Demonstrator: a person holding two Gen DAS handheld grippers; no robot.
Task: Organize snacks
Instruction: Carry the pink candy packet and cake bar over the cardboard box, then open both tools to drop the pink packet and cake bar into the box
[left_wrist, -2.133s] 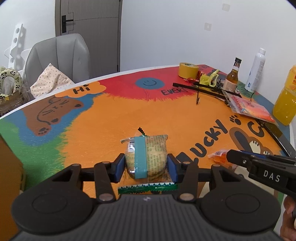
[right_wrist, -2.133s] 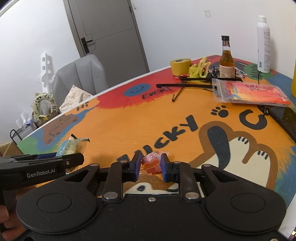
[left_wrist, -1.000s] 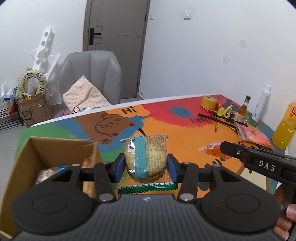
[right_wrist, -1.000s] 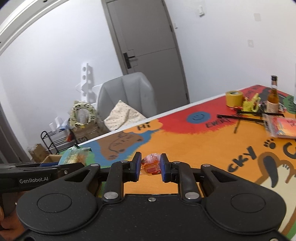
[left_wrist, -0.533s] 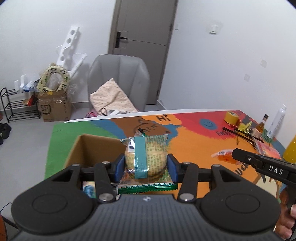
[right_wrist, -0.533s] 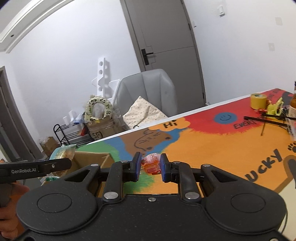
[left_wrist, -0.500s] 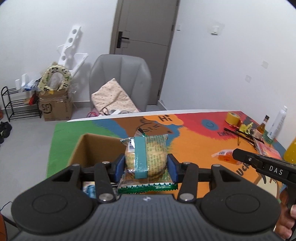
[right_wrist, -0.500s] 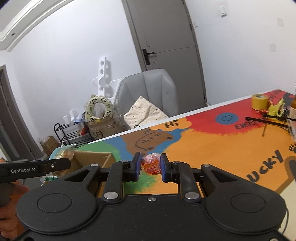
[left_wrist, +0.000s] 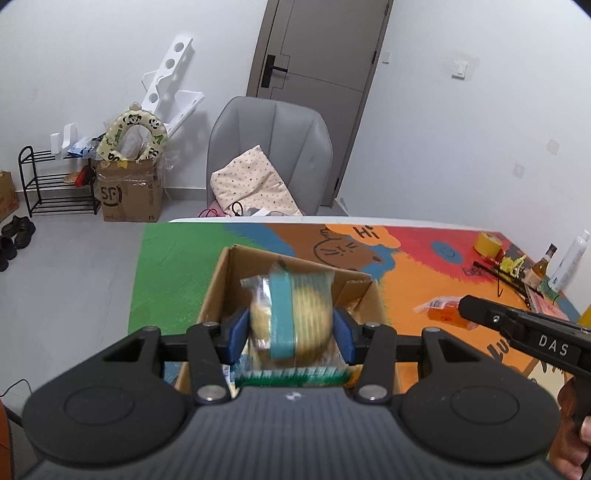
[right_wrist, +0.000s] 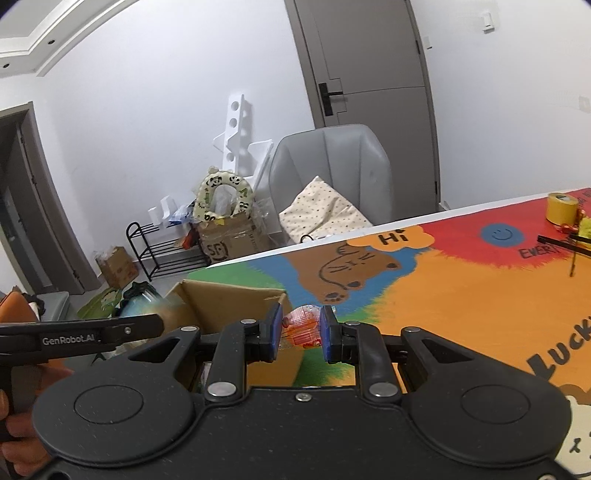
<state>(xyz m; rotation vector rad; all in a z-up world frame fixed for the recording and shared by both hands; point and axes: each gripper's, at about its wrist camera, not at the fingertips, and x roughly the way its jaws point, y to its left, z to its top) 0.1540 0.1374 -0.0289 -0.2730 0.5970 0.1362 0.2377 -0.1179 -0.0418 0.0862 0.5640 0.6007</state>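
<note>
Snacks are in both grips at this moment. The left hand-held gripper clamps a cracker pack between its blue pads, directly over the open cardboard box that stands on the green end of the bench. Held there, the pack looks ready to drop straight into the box, which I judge to be the collecting place; other wrappers show dimly inside it at 7 o'clock from the pack. The pack is a clear wrapper around a round stack of tan crackers, crossed by a teal band, with a green zigzag seam along its near edge; it is motion-blurred, so finer print cannot be read.

The right hand-held gripper pinches a small orange-red candy packet in crinkly clear film, its pads narrow on it. It hangs at the box's 3 o'clock side, over the bench rather than the opening, probably waiting its turn.

Across the bench, toward 2 o'clock in the left view, lie a yellow tape roll, a brown bottle and a white bottle, well apart from the box.
</note>
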